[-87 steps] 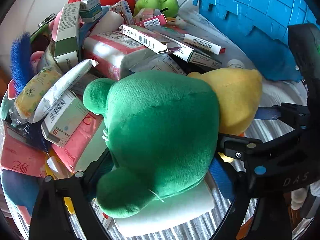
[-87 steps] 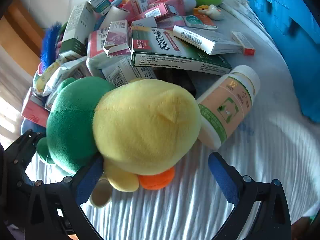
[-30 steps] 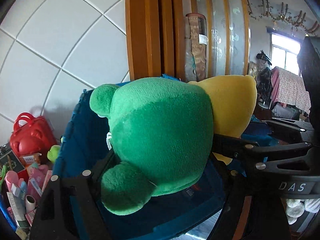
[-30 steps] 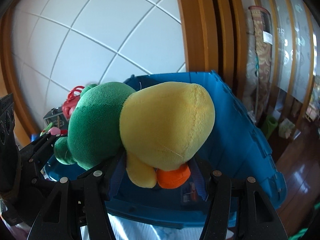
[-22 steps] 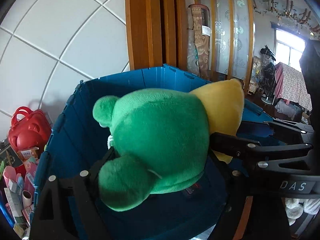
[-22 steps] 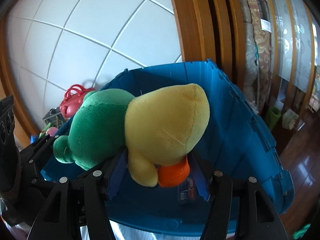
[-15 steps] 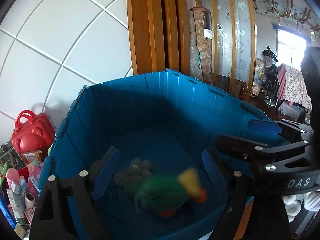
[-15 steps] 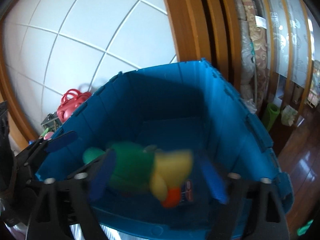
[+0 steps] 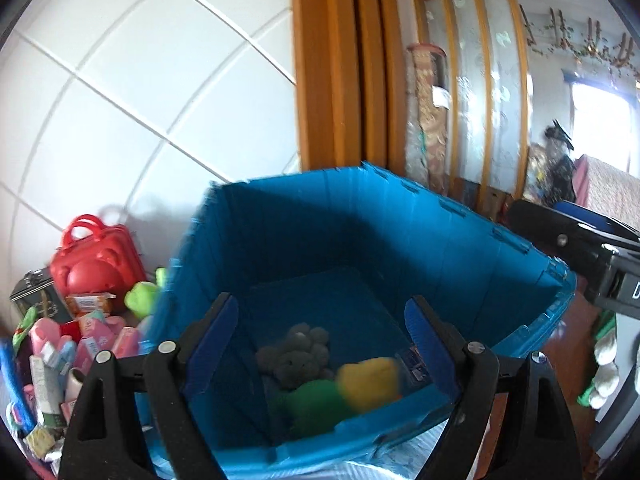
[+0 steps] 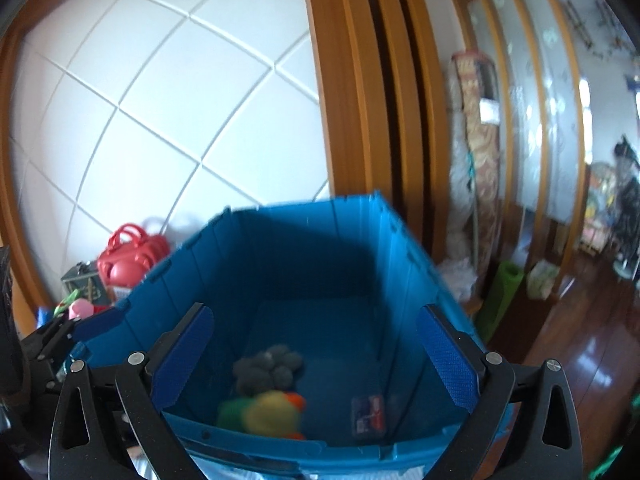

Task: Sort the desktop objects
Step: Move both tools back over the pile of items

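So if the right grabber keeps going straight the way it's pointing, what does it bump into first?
Probably the inside of the blue bin: the right gripper, jaws opening and empty, aims down into it. The grey plush on its floor looks closest to that line, though depth is hard to judge.

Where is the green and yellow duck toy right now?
The duck toy lies on the floor of the blue bin, near its front wall, touching the grey plush.

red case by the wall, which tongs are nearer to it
Left. The red case stands beyond the bin's left wall, on the left tongs' side. The right tongs, jaws opening and empty, hang further right above the bin, with the left tongs between them and the case.
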